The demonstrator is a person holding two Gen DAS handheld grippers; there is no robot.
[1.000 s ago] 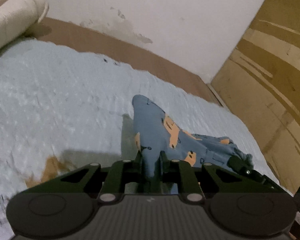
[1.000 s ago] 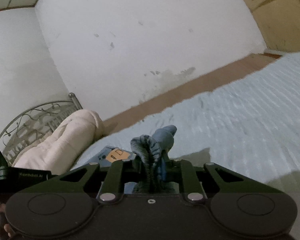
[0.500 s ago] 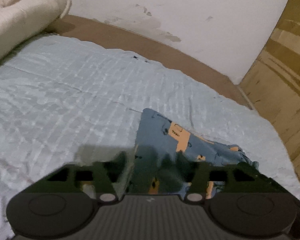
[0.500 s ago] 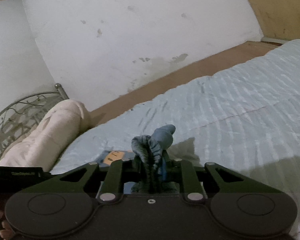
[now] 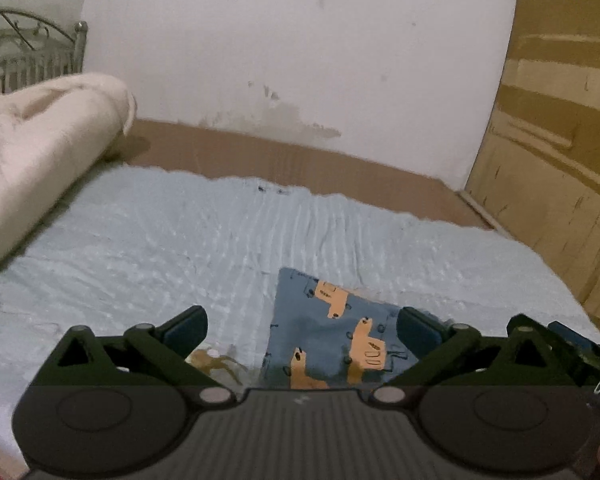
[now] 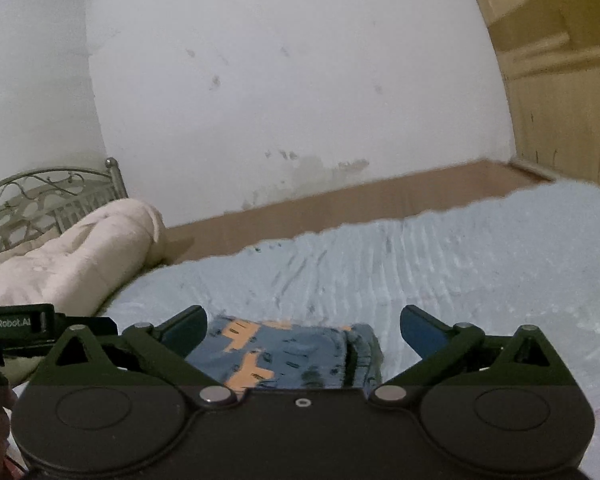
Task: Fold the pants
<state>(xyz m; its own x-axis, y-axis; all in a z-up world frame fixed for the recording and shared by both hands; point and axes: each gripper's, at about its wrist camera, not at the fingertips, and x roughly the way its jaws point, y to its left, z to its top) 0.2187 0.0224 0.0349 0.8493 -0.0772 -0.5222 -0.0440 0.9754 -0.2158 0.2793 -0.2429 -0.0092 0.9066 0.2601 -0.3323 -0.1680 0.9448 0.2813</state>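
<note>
Left wrist view shows the small blue pants printed with orange vehicle shapes lying folded flat on the pale blue textured bedspread, close in front of the tool and reaching toward its right finger. The left gripper has its two dark fingers spread wide with nothing between the pads, and an orange-brown stain on the cover shows just beside the left finger. From the right wrist view, the same pants lie as a neat flat stack on the bedspread, with a gathered ribbed waistband at the stack's right end. The right gripper is likewise spread wide, clear of the cloth, its pads to either side of the stack. A rolled cream quilt rests at the left side of the bed against a metal scrollwork headboard. Behind runs a brown board below a stained white wall, with a yellow wooden cupboard at the right.
</note>
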